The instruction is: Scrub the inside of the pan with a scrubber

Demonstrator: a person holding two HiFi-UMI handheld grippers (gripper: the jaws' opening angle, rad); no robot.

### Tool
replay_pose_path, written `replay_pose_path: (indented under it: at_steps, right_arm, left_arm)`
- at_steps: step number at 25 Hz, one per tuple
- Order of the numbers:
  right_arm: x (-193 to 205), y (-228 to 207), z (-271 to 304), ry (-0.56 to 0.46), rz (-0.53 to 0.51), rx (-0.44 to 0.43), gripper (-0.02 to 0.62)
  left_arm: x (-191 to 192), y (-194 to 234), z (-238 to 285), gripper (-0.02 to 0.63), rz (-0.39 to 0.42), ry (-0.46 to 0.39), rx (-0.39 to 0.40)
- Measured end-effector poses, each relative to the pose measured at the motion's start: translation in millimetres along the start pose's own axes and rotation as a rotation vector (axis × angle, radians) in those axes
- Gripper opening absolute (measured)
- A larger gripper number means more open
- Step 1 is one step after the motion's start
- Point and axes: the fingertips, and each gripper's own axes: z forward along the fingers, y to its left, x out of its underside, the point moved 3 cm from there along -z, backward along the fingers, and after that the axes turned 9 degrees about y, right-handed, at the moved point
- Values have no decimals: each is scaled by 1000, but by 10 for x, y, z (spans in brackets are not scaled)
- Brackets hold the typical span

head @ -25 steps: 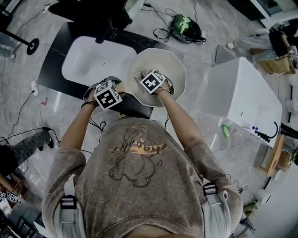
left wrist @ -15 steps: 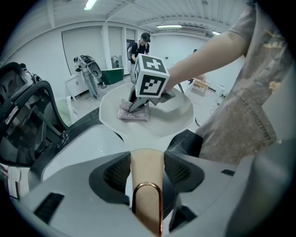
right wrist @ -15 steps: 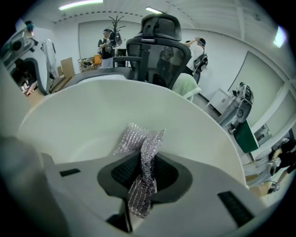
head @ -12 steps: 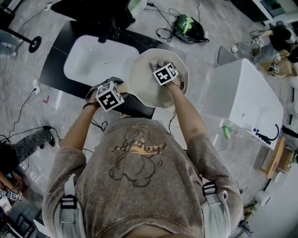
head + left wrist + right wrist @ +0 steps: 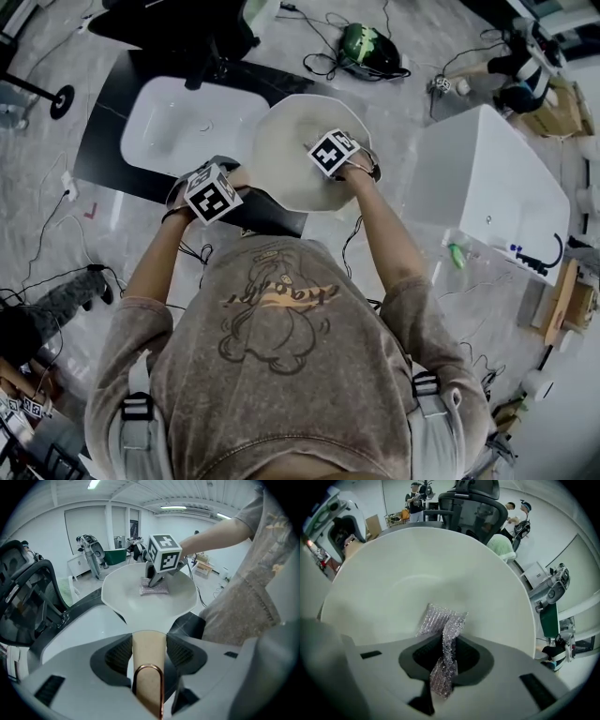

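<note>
The person's bare left forearm [image 5: 161, 255] and right forearm [image 5: 382, 232] both reach forward, the right stretched farther out. The grey two-jaw left gripper [image 5: 225, 180], topped by its marker cube, tilts downward, its jaws clamped on a tan, copper-looped pan handle [image 5: 149, 651]. The matching right gripper [image 5: 153, 579] points steeply down — its jaws pinch a silvery mesh scrubber [image 5: 440, 620].

We see the scrubber [image 5: 442, 634], pinched in the right gripper [image 5: 445, 656], as a glittery silver mesh, rough and knobbly. Ahead of that gripper the pan [image 5: 422, 573] looks smooth, cream and softly matt. Between the left gripper's [image 5: 149, 654] dark ribbed pads [image 5: 117, 654], the pan handle [image 5: 149, 641] is matt tan and wood-like, ending in a shiny copper-coloured metal loop [image 5: 148, 666]. Both gripper shells read as matt grey plastic. Beyond the left gripper, the basin [image 5: 178, 122] is smooth white with a slight sheen.
</note>
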Motion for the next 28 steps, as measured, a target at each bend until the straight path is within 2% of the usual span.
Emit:
replay_pose_path:
  at_steps: [5,9,12,14,17,18,20,21,25,28]
  right_arm:
    - [210,592,-142,80,-38,-154,78]
    - [-2,790,-122,-12,-107,-193,78]
    - [35,731,-145,-15,-53,-206,80]
    - [6,705,-182,-94,21,-245,80]
    - [3,597,-307,-191,124,-261,83]
    - [0,561,-369,-222,154,-264,83]
    - [-12,507,-522,-289,215,-275,83]
    - [-23,490,-613,-325,241,-277,83]
    - [-78,461,-1036,-495,310,-254,83]
    - [-135,438,-1432,-673,354,-202,83]
  left_arm:
    - [-1,12,8,242,-1,6,1]
    - [-14,26,25,244,-7,-2,2]
    - [9,21,18,244,-30,-12,-3]
    - [-8,21,-29,244,-48,-35,-22]
    - [-108,61,-219,239,-93,-123,-52]
    - [-148,89,-306,208,-111,-154,-64]
    - [-196,164,-462,58,-170,-211,-90]
    - [-216,195,-533,29,-208,-240,-94]
    - [-420,260,-853,17,-322,-400,-84]
    - [-603,303,-1079,17,-346,-502,-124]
